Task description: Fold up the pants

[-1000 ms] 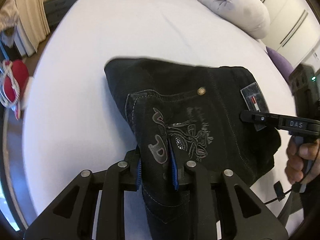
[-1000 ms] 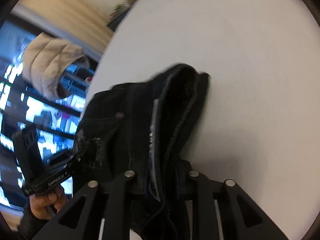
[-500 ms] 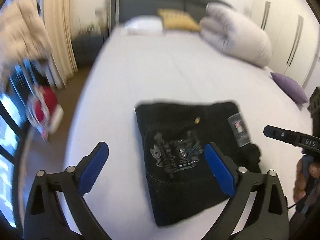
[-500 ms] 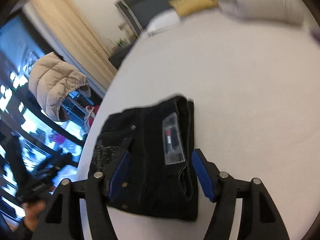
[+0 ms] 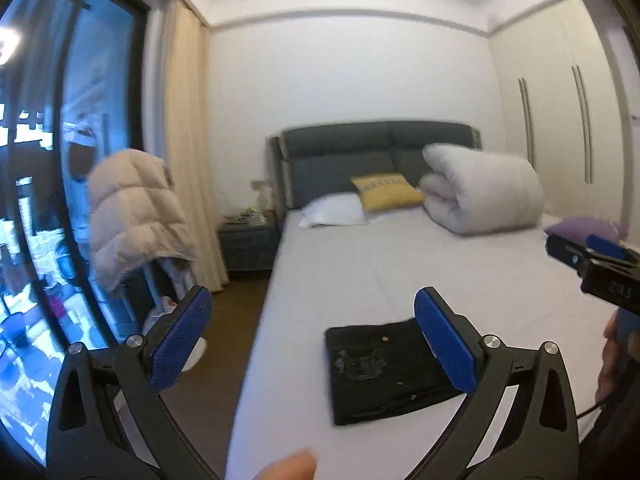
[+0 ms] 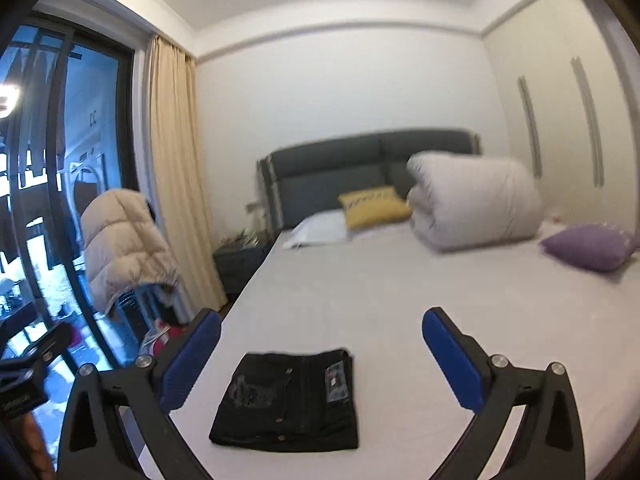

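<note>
The black pants (image 6: 288, 400) lie folded into a flat rectangle near the foot of the white bed (image 6: 400, 288), back pocket and label facing up. They also show in the left wrist view (image 5: 380, 368). My left gripper (image 5: 312, 340) is open and empty, raised well above and behind the pants. My right gripper (image 6: 320, 356) is open and empty, also raised back from the pants. The right gripper shows at the right edge of the left wrist view (image 5: 592, 268). The left gripper body shows at the left edge of the right wrist view (image 6: 24, 372).
A rolled white duvet (image 6: 472, 204), a yellow cushion (image 6: 374, 206), a white pillow (image 6: 320, 228) and a purple cushion (image 6: 588, 246) lie at the head end. A beige puffer jacket (image 6: 120, 248) hangs left of the bed by the window. A nightstand (image 5: 248, 240) stands beside the headboard.
Both grippers let go of the pants, opened and pulled up and back. The pants now lie folded flat on the bed.
</note>
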`<state>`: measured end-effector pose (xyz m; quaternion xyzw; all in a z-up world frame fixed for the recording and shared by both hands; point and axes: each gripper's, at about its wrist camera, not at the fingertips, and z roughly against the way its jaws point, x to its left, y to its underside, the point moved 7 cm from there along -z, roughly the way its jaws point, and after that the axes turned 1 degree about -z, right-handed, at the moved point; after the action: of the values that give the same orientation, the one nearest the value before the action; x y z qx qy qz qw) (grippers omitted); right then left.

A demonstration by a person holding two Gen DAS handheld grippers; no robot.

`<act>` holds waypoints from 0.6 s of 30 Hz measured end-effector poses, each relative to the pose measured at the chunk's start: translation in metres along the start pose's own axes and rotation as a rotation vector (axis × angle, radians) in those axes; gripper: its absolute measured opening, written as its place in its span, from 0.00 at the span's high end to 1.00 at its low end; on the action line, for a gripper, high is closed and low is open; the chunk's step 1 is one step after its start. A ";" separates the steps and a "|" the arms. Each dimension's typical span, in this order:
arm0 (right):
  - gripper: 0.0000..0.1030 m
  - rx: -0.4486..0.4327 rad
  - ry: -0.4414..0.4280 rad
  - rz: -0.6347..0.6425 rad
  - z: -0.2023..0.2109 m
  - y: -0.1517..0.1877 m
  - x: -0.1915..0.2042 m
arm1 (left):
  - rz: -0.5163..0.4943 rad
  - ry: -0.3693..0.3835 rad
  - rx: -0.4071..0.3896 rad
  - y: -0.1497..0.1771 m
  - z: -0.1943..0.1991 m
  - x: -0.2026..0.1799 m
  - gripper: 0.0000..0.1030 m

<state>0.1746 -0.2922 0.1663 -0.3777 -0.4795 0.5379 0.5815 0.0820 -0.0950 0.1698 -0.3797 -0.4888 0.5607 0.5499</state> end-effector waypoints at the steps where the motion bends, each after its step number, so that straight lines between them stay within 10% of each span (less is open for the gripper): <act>1: 0.00 -0.014 0.027 0.012 0.009 -0.003 0.003 | 0.019 -0.008 0.019 -0.002 0.009 0.003 0.00; 13: 0.00 0.396 0.056 -0.027 0.011 0.034 0.020 | 0.104 0.072 0.461 0.065 -0.018 0.000 0.00; 18: 0.00 0.442 0.091 -0.010 0.000 0.052 0.016 | 0.105 0.104 0.566 0.105 -0.050 -0.020 0.00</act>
<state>0.1600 -0.2690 0.1190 -0.2627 -0.3252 0.6094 0.6737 0.1061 -0.0997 0.0548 -0.2641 -0.2636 0.6824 0.6285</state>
